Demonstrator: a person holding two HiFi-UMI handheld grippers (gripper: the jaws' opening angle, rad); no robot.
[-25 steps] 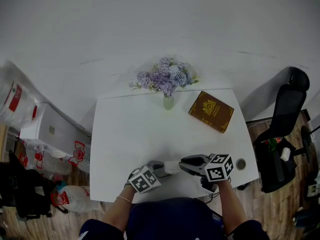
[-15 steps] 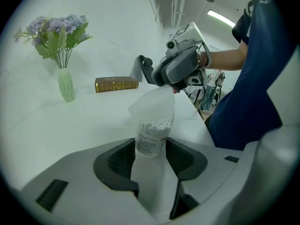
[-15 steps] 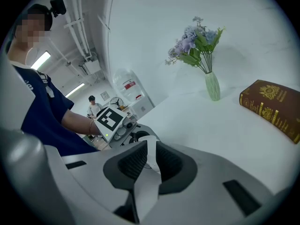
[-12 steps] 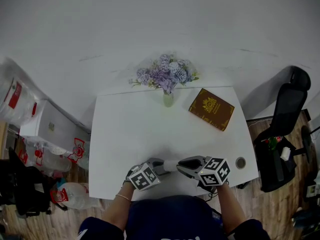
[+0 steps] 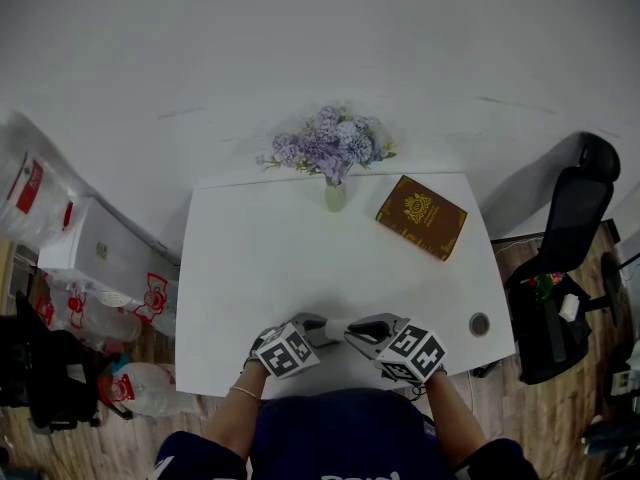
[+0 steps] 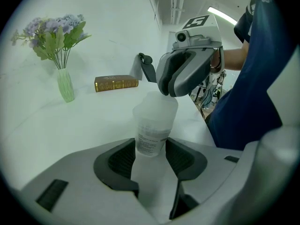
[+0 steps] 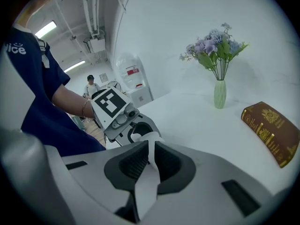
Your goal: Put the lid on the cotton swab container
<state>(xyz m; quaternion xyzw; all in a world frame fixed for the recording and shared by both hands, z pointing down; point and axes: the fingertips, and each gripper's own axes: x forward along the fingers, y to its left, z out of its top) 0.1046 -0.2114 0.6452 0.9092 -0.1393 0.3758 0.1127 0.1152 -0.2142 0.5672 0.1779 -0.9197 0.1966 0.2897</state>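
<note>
Grippers meet at the 6 o'clock edge of the white table [image 5: 270, 258], right in front of the person holding them. The left gripper [image 5: 316, 327] comes in from 7 o'clock. Its jaws are clamped on the sides of the cotton swab container [image 6: 152, 125], a cloudy white tub with a printed label, which sticks out from between the pads above the table. The right gripper [image 5: 357, 331] comes in from 5 o'clock and sits at the tub's far end. Its jaws have just been closing, and they now pinch the lid [image 7: 149, 144], which shows edge-on as a thin white piece between the pads. The lid is right at the mouth of the tub, but I cannot tell whether it is seated.

A small round fitting [image 5: 480, 323] is set into the tabletop near the corner at 4 o'clock. Further back, at 1 o'clock, a brown book [image 5: 421, 218] with gold print lies flat. At 12 o'clock, on the far edge, a pale green vase [image 5: 335, 198] holds purple flowers [image 5: 330, 148]. A black office chair [image 5: 565, 258] stands off the table at 3 o'clock.
</note>
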